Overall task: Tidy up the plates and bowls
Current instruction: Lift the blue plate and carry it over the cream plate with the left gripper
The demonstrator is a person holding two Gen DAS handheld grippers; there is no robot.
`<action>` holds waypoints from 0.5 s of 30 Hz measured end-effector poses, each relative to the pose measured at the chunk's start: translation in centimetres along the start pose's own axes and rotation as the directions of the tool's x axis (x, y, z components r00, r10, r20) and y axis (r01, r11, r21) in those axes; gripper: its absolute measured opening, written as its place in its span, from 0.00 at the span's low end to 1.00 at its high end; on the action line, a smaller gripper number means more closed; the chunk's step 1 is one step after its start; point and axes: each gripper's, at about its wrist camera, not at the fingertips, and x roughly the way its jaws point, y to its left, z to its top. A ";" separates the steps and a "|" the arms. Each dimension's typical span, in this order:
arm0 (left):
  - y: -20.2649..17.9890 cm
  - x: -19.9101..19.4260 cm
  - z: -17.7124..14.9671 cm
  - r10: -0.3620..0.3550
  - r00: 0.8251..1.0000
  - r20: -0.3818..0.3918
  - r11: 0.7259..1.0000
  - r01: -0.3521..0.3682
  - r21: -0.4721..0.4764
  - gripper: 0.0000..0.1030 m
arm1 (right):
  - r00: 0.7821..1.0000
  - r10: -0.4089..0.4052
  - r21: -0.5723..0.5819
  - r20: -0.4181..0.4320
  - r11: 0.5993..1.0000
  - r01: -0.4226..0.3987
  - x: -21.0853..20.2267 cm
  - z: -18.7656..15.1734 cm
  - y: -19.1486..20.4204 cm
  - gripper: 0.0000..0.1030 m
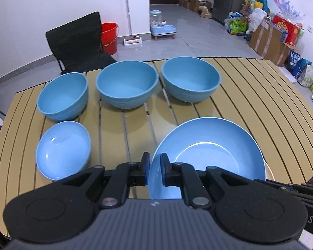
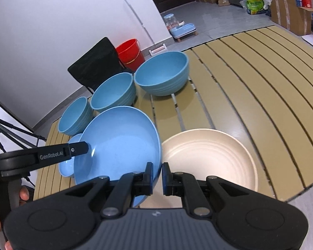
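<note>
Both closed on one large blue plate [image 2: 119, 143]: left gripper [image 1: 155, 167] pinching its left rim, right gripper [image 2: 157, 176] its right rim. Held tilted above the slatted surface [image 2: 250, 87], beside a cream plate [image 2: 210, 158], near three blue bowls [image 1: 127, 83].

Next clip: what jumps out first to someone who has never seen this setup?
A large blue plate is lifted off the slatted tan table, pinched at opposite rims by the left claw and the right claw. Just right of it lies a cream ribbed plate. Behind stand three deep blue bowls in a row, with a small blue dish at the near left.
</note>
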 end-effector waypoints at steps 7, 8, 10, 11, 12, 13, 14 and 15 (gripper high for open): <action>-3.0 0.7 -1.2 -0.017 1.000 -0.020 0.999 0.017 0.041 0.11 | 1.000 -0.019 0.036 0.011 0.999 0.018 -1.1 -0.9 -2.9 0.08; -3.4 1.0 -1.3 -0.018 0.999 -0.026 0.999 0.019 0.047 0.11 | 1.000 -0.022 0.043 0.010 0.999 0.022 -1.2 -1.1 -3.4 0.08; -4.2 1.5 -1.6 -0.018 0.999 -0.040 0.998 0.020 0.057 0.11 | 1.000 -0.029 0.054 0.009 0.998 0.028 -1.2 -1.3 -4.3 0.08; -4.5 1.8 -1.7 -0.018 0.999 -0.046 0.998 0.021 0.063 0.11 | 0.999 -0.032 0.059 0.009 0.998 0.032 -1.3 -1.4 -4.6 0.08; -4.9 2.1 -1.9 -0.018 0.998 -0.053 0.997 0.021 0.069 0.11 | 0.999 -0.036 0.065 0.009 0.997 0.035 -1.2 -1.5 -5.0 0.08; -5.3 2.4 -2.0 -0.016 0.998 -0.059 0.997 0.021 0.074 0.11 | 0.999 -0.037 0.071 0.008 0.997 0.037 -1.2 -1.6 -5.5 0.08; -5.6 2.7 -2.2 -0.015 0.998 -0.065 0.997 0.020 0.078 0.11 | 0.999 -0.039 0.077 0.006 0.996 0.038 -1.2 -1.7 -5.9 0.08; -5.9 2.9 -2.3 -0.015 0.997 -0.071 0.996 0.021 0.082 0.11 | 0.999 -0.041 0.083 0.003 0.996 0.041 -1.0 -1.7 -6.4 0.08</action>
